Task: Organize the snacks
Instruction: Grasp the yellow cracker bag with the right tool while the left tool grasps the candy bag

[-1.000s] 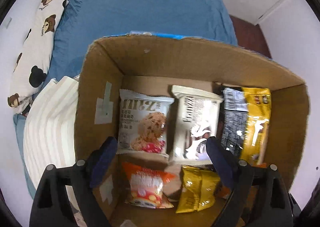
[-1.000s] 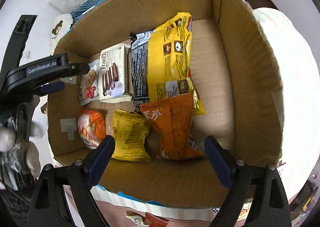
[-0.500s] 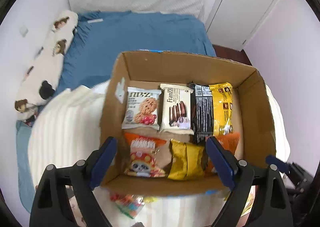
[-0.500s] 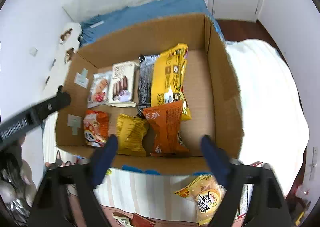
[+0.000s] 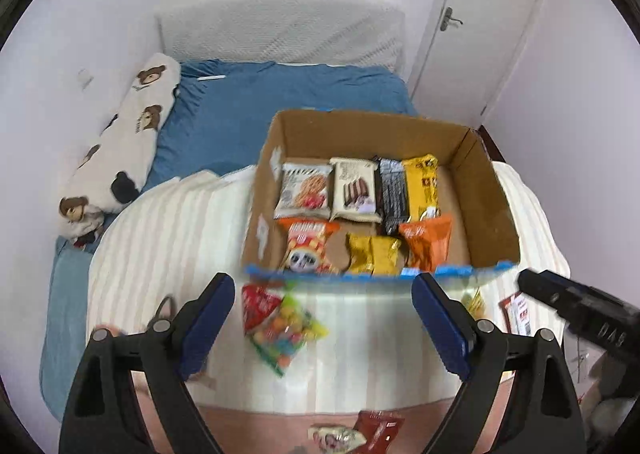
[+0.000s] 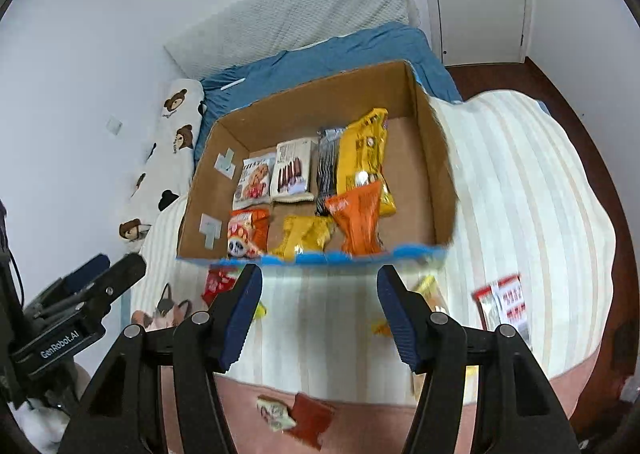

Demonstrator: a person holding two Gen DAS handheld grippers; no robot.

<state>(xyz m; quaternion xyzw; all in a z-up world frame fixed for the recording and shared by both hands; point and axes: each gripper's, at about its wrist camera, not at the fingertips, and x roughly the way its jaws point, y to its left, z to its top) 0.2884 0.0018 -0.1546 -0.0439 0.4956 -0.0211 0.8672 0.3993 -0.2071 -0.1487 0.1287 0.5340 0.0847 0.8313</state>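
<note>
Cardboard box (image 5: 492, 210) holds snacks | left gripper (image 5: 323, 320) open, empty | right gripper (image 6: 319, 312) closing, nothing between jaws

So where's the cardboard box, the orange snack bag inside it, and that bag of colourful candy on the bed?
cardboard box (image 5: 490, 210): left wrist view, right inner wall.
orange snack bag (image 5: 427, 244): left wrist view, middle of its front.
colourful candy bag (image 5: 286, 328): left wrist view, clear middle.

Snack packets (image 5: 352, 194) flat in box (image 5: 496, 214)
</note>
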